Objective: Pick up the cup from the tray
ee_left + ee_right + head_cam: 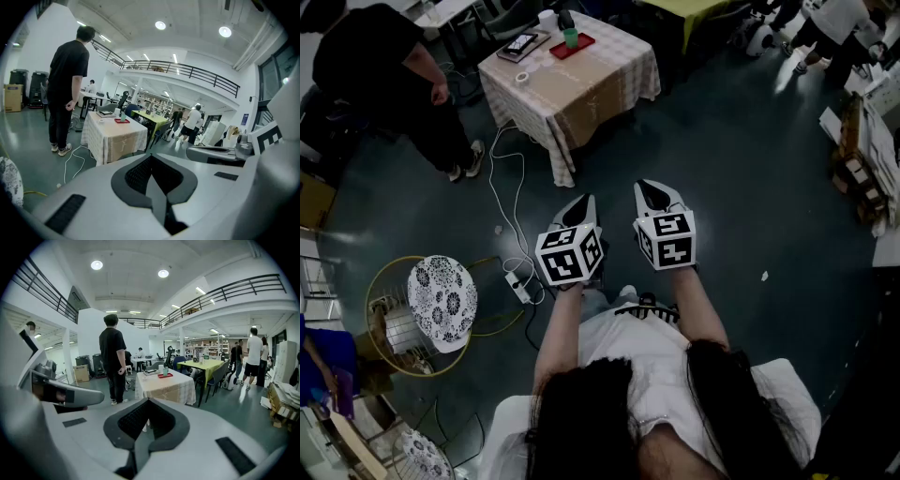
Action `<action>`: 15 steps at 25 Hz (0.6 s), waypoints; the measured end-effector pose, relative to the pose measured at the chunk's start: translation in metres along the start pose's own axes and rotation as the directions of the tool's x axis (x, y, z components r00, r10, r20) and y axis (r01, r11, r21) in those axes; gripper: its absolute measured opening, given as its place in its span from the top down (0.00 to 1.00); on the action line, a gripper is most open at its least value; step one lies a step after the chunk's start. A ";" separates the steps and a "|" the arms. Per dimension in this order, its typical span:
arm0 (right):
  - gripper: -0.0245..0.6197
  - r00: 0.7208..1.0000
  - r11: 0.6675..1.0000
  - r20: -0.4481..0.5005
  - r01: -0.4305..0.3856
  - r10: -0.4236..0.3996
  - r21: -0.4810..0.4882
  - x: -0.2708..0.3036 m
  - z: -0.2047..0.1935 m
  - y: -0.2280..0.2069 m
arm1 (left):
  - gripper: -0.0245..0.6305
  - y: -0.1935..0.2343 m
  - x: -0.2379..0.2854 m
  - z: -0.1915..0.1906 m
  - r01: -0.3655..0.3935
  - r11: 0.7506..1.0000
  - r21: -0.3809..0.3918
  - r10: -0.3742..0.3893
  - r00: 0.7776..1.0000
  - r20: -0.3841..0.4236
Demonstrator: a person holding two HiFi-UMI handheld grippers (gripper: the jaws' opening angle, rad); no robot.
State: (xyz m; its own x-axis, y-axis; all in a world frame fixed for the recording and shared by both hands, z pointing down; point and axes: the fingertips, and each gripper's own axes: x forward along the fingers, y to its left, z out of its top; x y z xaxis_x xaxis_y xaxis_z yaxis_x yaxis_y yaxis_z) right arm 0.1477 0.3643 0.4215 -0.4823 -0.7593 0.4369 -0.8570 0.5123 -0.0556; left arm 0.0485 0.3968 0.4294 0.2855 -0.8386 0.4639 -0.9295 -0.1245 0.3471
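head view: small green cup (pixel 570 37) on flat red tray (pixel 582 44), checked-cloth counter (pixel 581 89) at 12 o'clock, well apart.
tongs: left tongs (pixel 579 212) and right tongs (pixel 653 195) both closed, empty.
risk: closed jaws could topple the cup; white floor power strip (pixel 521 287) may trip the walk.

Floor (pixel 741 169) was dark grey-green and smooth, throwing back dull glare. A square table (pixel 623 80) under a pale checked cloth stood well ahead. A white cable (pixel 508 187) trailed from it to a power strip (pixel 519 287). At the left sat a yellow wire-frame chair (pixel 441 302) with a patterned cushion. Beyond was a yellow-green table (pixel 206 364) with dark chairs (pixel 218 376). Walls were white. A mezzanine with black railing (pixel 239 287) ran round the hall. Round ceiling lights (pixel 97 265) were lit. Probably a tall window (pixel 276 70) at the right, badly warped by the lens.
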 end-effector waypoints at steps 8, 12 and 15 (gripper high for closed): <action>0.95 1.000 1.000 0.002 0.007 -0.007 -0.005 0.000 -0.001 -0.007 | 0.96 -0.005 0.001 0.005 -0.006 1.000 0.008 0.006 1.000 0.019; 0.95 1.000 1.000 -0.001 -0.016 0.016 0.003 -0.002 -0.005 -0.008 | 0.96 -0.008 0.001 0.001 -0.010 1.000 0.008 0.009 1.000 0.020; 0.94 0.999 0.998 0.019 -0.047 0.046 0.037 -0.001 -0.003 -0.010 | 0.96 -0.010 0.003 0.000 -0.011 1.000 0.009 0.011 1.000 0.019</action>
State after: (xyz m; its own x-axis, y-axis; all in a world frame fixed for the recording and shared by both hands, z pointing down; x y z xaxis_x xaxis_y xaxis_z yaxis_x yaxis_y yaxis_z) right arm 0.1574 0.3612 0.4241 -0.5248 -0.7421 0.4169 -0.8395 0.5324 -0.1089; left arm 0.0591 0.3959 0.4273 0.2711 -0.8499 0.4519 -0.9346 -0.1201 0.3349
